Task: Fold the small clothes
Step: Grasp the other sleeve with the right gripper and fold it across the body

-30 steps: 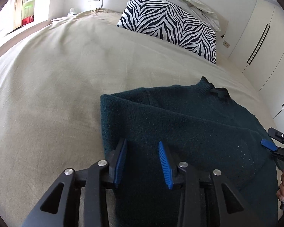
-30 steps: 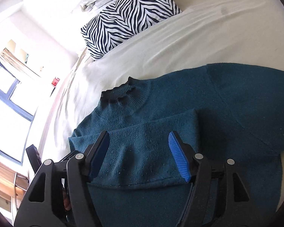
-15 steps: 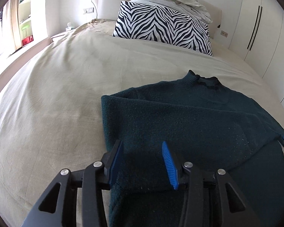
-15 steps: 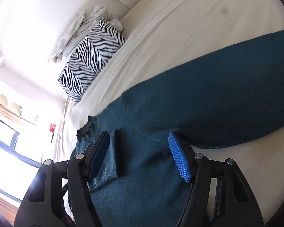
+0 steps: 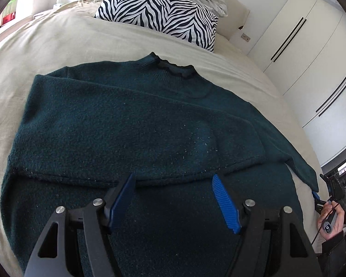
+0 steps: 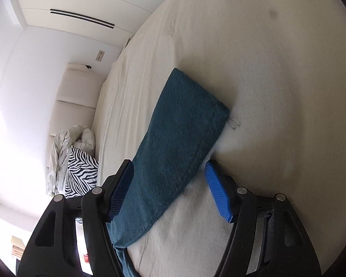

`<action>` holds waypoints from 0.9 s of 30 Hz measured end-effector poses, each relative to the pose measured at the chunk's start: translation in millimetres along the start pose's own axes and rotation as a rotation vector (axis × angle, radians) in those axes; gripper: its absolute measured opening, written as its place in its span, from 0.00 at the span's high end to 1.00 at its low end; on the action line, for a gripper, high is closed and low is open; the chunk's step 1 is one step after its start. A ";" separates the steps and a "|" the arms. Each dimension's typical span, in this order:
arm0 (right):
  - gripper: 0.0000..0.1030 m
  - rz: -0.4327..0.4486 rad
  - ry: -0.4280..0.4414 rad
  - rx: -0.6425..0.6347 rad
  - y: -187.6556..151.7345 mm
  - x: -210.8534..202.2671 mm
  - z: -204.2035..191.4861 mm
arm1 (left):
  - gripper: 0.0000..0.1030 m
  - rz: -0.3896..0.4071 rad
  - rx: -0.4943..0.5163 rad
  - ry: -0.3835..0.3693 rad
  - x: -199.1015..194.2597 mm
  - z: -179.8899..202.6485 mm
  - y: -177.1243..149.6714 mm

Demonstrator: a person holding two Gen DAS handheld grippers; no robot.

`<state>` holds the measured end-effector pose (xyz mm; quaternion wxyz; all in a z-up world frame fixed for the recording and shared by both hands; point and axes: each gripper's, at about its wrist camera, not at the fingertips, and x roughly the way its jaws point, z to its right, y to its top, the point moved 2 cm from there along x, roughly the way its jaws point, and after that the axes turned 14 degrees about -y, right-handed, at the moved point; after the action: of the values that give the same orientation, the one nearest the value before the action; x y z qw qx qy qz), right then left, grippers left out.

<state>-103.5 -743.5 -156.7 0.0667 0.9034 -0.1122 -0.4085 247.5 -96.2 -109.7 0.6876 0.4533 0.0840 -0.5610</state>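
A: How far along is the fold?

B: Partly done, by the look of it. In the left wrist view the sweater [image 5: 131, 124] lies flat on the bed [image 5: 46, 46], filling the centre of the frame. One sleeve [image 5: 117, 143] is already laid across the chest, its cuff edge at centre right. The other sleeve [image 6: 182, 133] is not yet folded: in the right wrist view it stretches from the lower left up to mid-frame over bare sheet. That sleeve and the body folds appear to remain.

A: And the grippers?

B: The left gripper [image 5: 174, 198] hovers over the lower body panel. Its jaws have just been opening and stand apart, with nothing pinched between them. The right gripper [image 6: 169, 191] brackets the unfolded sleeve. Its jaws stand apart; the left pad looks to touch the fabric edge and the right pad is clear, so no grip is made.

A: Materials?

B: The sweater is a thick, fuzzy, dark teal knit with light lint specks, a ribbed dark collar [image 5: 173, 68] and a stitched cuff hem. The sheet is smooth beige cloth with faint creases. A zebra-striped pillow [image 5: 159, 11] sits at the upper centre of the left wrist view.
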 end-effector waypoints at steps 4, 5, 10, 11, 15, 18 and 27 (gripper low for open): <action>0.62 0.003 -0.040 -0.019 34.0 25.5 -10.9 | 0.30 -0.008 -0.041 -0.027 2.2 2.5 4.9; 0.81 -0.003 -0.069 -0.043 38.2 30.6 -17.0 | 0.30 -0.007 -0.050 -0.037 2.1 3.6 7.3; 0.92 0.047 -0.095 -0.421 -0.3 18.5 -107.0 | 0.30 -0.001 -0.097 -0.112 5.0 13.4 21.6; 0.92 0.046 -0.070 -0.522 -22.0 12.9 -131.7 | 0.30 0.002 -0.122 -0.144 5.7 14.6 23.7; 0.93 0.014 0.035 -0.931 -171.1 -12.5 -220.7 | 0.30 0.010 -0.222 -0.263 5.3 16.7 23.8; 0.93 -0.024 0.079 -1.148 -272.9 -12.9 -248.8 | 0.30 0.001 -0.284 -0.334 7.0 14.5 18.8; 0.85 -0.172 0.029 -1.249 -412.4 28.5 -212.6 | 0.20 -0.072 -0.369 -0.430 26.4 17.3 10.3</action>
<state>136.0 -346.3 -125.1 0.5501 0.7052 0.2214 -0.3886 258.9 -127.4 -110.8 0.7403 0.1877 0.0530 -0.6434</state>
